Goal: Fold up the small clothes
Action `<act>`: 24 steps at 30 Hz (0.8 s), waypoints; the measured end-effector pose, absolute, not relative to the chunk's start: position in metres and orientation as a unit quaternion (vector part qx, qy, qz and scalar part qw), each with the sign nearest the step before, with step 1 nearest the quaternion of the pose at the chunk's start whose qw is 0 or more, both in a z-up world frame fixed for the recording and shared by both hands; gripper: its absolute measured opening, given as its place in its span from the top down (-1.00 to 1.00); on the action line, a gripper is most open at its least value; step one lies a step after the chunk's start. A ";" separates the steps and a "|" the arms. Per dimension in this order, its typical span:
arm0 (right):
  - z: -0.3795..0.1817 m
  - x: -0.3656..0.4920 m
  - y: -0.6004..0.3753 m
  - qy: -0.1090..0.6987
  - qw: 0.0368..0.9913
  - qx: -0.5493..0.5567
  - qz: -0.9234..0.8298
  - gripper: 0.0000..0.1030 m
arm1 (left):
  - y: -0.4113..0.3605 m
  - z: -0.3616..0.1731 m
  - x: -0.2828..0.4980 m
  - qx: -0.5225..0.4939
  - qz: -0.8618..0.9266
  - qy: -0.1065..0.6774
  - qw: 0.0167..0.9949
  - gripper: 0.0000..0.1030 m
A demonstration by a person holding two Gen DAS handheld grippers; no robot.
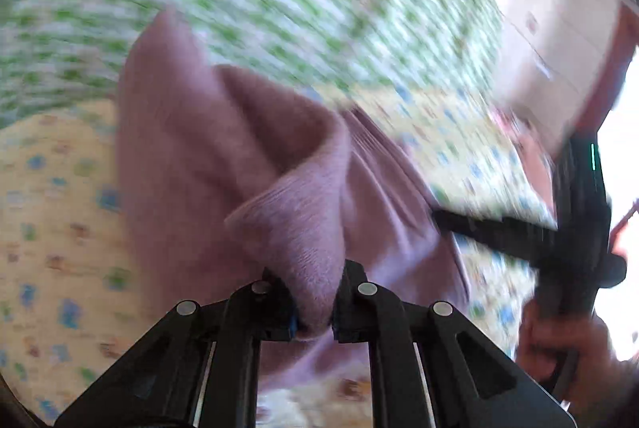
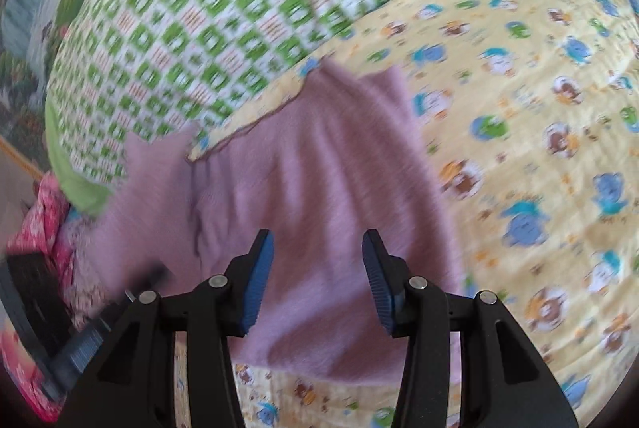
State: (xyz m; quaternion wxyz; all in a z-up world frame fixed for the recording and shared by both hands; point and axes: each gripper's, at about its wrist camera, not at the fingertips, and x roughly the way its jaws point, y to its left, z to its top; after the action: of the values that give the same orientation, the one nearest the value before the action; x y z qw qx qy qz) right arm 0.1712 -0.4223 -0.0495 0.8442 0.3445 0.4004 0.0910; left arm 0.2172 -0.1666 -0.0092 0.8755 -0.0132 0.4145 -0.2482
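Yellow cartoon-print bedding (image 2: 519, 148) carries the mauve knit garment (image 2: 303, 188), whose ribbed edge my left gripper (image 1: 313, 302) has clamped and lifted, while my right gripper (image 2: 317, 280) hangs jaws apart directly over the flat body, nearer the free cloth.

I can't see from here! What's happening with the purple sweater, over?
Left tool clamped on purple sweater cuff. Right tool open above it, empty. Nothing blocking.
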 end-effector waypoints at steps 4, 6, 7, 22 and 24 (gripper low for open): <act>-0.053 0.193 -0.433 0.411 0.832 0.356 0.106 0.07 | -0.204 -0.062 0.218 0.029 -0.271 0.483 0.832 0.66; -0.052 0.204 -0.428 0.419 0.831 0.346 0.116 -0.03 | -0.200 -0.063 0.217 0.016 -0.274 0.488 0.828 0.40; -0.051 0.209 -0.424 0.419 0.832 0.342 0.126 -0.16 | -0.195 -0.060 0.217 0.003 -0.282 0.489 0.826 0.28; -0.070 0.279 -0.356 0.447 0.821 0.281 0.217 -0.31 | -0.059 -0.056 0.272 -0.175 -0.201 0.529 0.806 -0.26; -0.069 0.281 -0.350 0.445 0.817 0.285 0.232 -0.31 | -0.050 -0.068 0.281 -0.203 -0.192 0.541 0.793 -0.30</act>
State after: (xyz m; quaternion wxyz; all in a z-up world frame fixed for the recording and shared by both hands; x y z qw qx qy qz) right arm 0.2807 -0.3499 -0.0686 0.8167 0.2853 0.4448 0.2320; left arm 0.2812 -0.0503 -0.0681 0.7929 -0.2030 0.5414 -0.1924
